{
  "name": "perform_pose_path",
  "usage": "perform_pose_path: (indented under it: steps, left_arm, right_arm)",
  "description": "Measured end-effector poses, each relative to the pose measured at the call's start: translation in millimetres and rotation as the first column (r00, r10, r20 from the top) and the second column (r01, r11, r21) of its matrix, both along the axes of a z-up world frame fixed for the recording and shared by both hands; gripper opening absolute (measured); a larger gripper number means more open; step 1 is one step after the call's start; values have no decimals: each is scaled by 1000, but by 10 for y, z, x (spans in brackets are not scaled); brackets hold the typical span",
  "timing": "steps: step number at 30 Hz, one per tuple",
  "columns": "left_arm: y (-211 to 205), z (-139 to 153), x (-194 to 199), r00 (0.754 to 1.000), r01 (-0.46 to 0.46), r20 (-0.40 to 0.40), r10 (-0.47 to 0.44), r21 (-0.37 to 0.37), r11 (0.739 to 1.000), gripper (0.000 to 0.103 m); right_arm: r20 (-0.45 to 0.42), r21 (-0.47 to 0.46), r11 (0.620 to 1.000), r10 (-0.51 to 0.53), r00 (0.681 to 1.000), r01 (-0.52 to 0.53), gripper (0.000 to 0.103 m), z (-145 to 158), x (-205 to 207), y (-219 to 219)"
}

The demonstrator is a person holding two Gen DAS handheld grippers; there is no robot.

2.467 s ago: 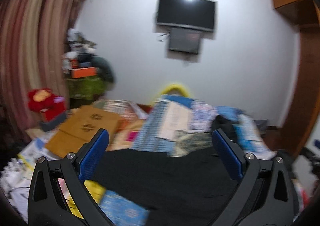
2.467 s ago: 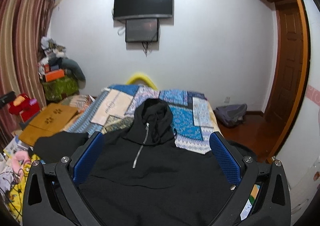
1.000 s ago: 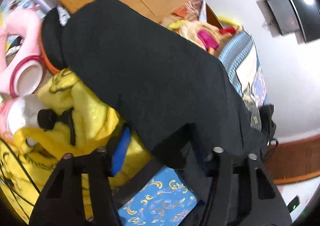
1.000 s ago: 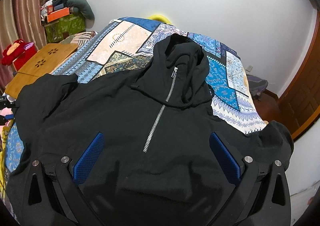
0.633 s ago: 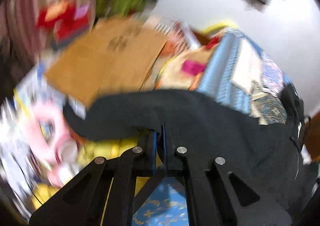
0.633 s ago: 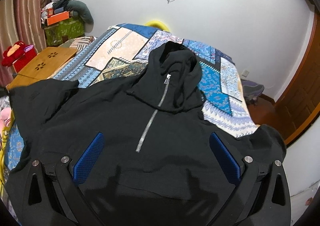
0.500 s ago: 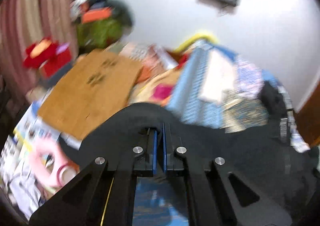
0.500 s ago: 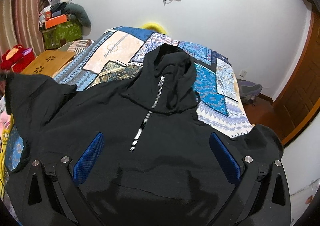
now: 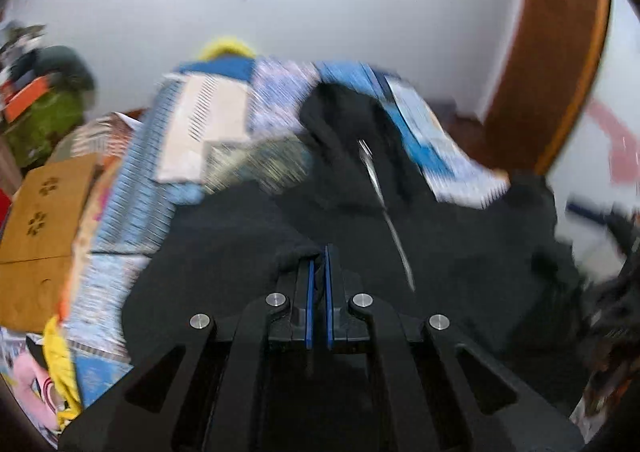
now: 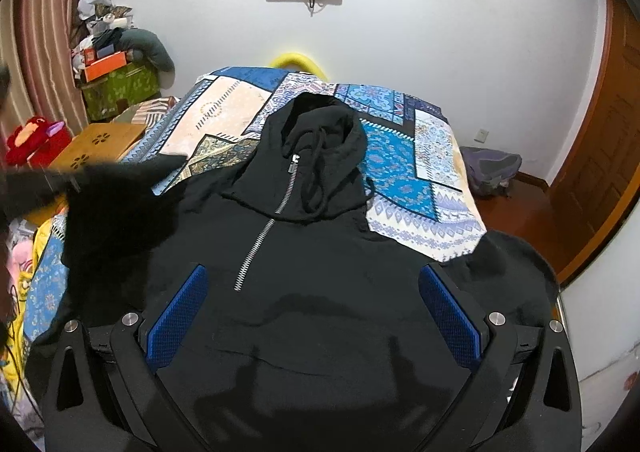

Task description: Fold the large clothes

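A black zip hoodie [image 10: 304, 252] lies face up on a patterned blue bedspread [image 10: 404, 156], hood toward the far wall. My right gripper [image 10: 312, 316] is open and empty, hovering over the hoodie's lower front. My left gripper [image 9: 317, 264] is shut on the hoodie's left sleeve [image 9: 296, 250] and holds it lifted over the body. The lifted sleeve [image 10: 112, 204] shows blurred at the left of the right wrist view. The left wrist view is motion-blurred; the hoodie [image 9: 400, 236] and its zip show there.
A wooden lap table [image 10: 96, 142] and a red plush toy [image 10: 28, 140] sit left of the bed. Yellow and pink toys [image 9: 44, 364] lie by the near left edge. A grey bag [image 10: 492, 168] lies on the floor at right, near a wooden door [image 10: 600, 156].
My left gripper closed on the sleeve and carried it up and rightward over the hoodie's body. My right gripper stayed open and tilted slightly.
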State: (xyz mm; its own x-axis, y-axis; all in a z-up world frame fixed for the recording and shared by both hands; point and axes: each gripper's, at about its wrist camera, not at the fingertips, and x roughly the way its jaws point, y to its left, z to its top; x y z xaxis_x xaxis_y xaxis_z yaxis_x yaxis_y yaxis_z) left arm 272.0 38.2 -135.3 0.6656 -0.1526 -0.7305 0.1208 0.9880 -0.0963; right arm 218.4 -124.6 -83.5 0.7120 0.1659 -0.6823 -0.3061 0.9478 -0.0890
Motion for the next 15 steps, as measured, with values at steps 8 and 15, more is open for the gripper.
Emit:
perform_pose_path:
  steps: [8, 15]
  left_arm:
    - [-428, -674, -61, 981, 82, -175, -82, -9, 997, 6]
    - [-279, -446, -216, 981, 89, -167, -93, -36, 995, 12]
  right_arm:
    - [2, -41, 999, -8, 1000, 8, 103, -52, -71, -68]
    - [19, -67, 997, 28, 999, -26, 103, -31, -113, 13]
